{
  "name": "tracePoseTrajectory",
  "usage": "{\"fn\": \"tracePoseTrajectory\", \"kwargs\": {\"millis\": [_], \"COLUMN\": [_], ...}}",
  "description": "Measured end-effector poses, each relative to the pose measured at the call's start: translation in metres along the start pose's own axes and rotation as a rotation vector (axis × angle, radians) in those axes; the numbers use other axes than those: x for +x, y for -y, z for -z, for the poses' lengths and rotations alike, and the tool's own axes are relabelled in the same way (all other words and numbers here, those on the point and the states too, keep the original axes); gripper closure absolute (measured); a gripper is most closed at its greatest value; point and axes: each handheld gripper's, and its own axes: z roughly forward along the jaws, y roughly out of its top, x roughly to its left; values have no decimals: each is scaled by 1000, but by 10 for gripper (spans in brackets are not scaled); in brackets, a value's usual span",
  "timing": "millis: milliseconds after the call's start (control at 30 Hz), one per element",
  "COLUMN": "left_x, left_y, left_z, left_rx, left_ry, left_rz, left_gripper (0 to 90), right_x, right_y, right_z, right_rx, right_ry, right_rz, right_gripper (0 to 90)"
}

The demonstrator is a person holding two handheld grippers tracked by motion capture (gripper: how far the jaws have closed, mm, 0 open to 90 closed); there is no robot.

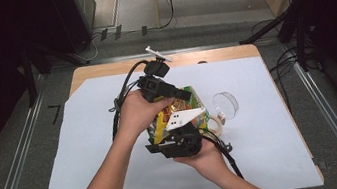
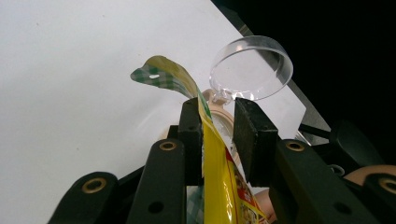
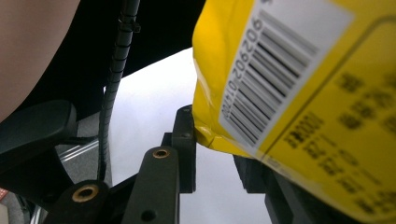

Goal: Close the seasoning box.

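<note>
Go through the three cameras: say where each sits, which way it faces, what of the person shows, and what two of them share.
High view: above the person's side, facing forward and down on the table; both forearms show, left hand and right hand holding grippers at the yellow packet.
Left gripper view: on the left gripper, looking along its jaws past the packet edge to the clear cup.
Right gripper view: on the right gripper, looking along its jaws at the packet's barcode side.
Shared: the high and left gripper views both show packet and cup.

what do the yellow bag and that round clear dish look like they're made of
Yellow bag: thin glossy plastic film, probably; it creases, bends and shines.
Clear dish: transparent hard plastic or glass; the white sheet shows through and its rim keeps a firm circle.
</note>
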Motion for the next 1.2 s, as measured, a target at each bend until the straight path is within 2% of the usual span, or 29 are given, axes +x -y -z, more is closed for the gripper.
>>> {"fn": "tracePoseTrajectory", "kwargs": {"millis": [1200], "left_x": [1], "left_y": [-2], "left_z": [-1], "left_rx": [-4], "left_ry": [7], "left_rz": [3], "left_gripper": [732], "right_x": [-1], "right_y": [-1], "right_z": [1], "right_rx": [1], "right_ry": [6], "right_rz": [-8], "right_gripper": [727]}}
